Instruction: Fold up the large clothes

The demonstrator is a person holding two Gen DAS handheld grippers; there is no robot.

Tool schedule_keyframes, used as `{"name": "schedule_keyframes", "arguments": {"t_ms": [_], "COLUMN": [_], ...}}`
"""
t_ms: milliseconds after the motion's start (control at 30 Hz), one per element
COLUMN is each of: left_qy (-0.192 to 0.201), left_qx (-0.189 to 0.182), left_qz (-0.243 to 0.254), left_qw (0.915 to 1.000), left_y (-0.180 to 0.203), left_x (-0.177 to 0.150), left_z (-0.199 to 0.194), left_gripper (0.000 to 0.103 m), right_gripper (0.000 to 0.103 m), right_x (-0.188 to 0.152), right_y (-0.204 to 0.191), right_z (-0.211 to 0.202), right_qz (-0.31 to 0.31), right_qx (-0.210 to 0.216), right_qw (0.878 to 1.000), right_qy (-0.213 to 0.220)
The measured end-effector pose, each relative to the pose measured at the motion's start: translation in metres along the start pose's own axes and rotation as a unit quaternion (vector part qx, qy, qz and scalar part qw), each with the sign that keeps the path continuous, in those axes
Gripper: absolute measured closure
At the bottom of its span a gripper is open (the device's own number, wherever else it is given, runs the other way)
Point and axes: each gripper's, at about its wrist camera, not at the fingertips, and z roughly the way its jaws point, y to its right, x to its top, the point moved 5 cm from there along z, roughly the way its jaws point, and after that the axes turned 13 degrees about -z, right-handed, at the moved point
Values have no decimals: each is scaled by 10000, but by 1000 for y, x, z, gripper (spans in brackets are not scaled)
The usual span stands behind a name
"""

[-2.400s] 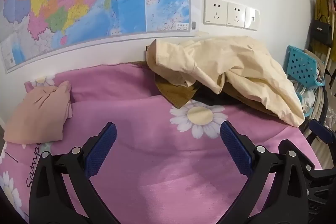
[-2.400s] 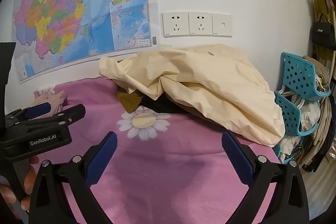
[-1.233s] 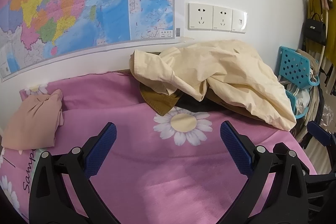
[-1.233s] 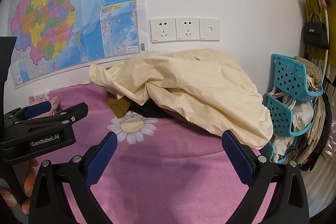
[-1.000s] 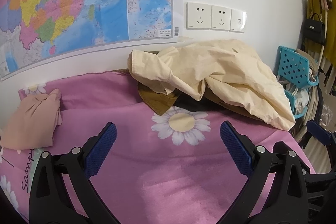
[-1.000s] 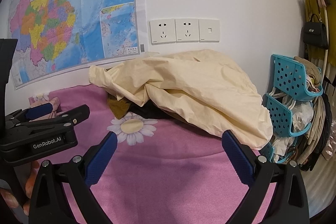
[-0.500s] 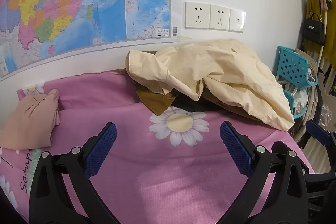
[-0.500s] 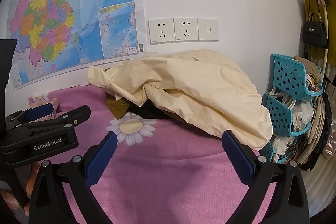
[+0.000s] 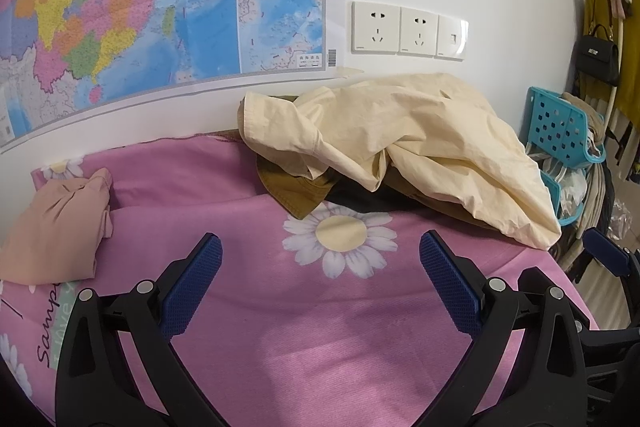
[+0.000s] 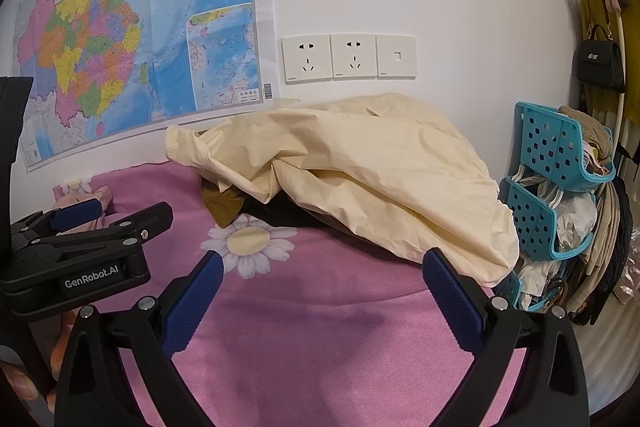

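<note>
You're holding both grippers level over the bare pink stretch of the bedsheet point(image 9: 328, 355), fingers pointing at the pile by the wall. Reads as a lineup before the first grab: nothing is being touched yet.

Left gripper point(image 9: 320, 279): jaws spread wide, nothing between them. Right gripper point(image 10: 320, 291): same, wide and empty. Likely you're keeping them open so either one can close on an edge as soon as it reaches cloth.

The cream garment point(image 9: 400, 139) is lying crumpled at the far side of the bed, against the wall under the sockets point(image 9: 408, 31), and draping toward the bed's right edge next to the blue baskets point(image 10: 560, 163). It's bunched, with deep creases and a hemmed edge sticking out at its left end. It's sitting on top of a brown garment point(image 9: 296, 187) and something black point(image 10: 280, 211); can't tell what the black piece is.

A pink cloth point(image 9: 56, 227) is sitting apart at the left, bundled up.

In my view you're needing to pull the cream piece off the stack and spread it on the open sheet before any fold.
</note>
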Motion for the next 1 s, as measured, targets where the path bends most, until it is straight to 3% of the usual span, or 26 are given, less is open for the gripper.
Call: {"name": "schedule_keyframes", "arguments": {"t_ms": [1000], "left_qy": [-129], "left_qx": [28], "left_qz": [-17], "left_qw": [9999], "left_y": [0], "left_x": [2], "left_z": [20], "left_gripper": [5], "right_gripper": [6], "right_x": [10], "right_y": [12], "right_z": [22], "right_qz": [-227], "right_qx": [-77], "right_qw": [9997], "right_qy": [-27]}}
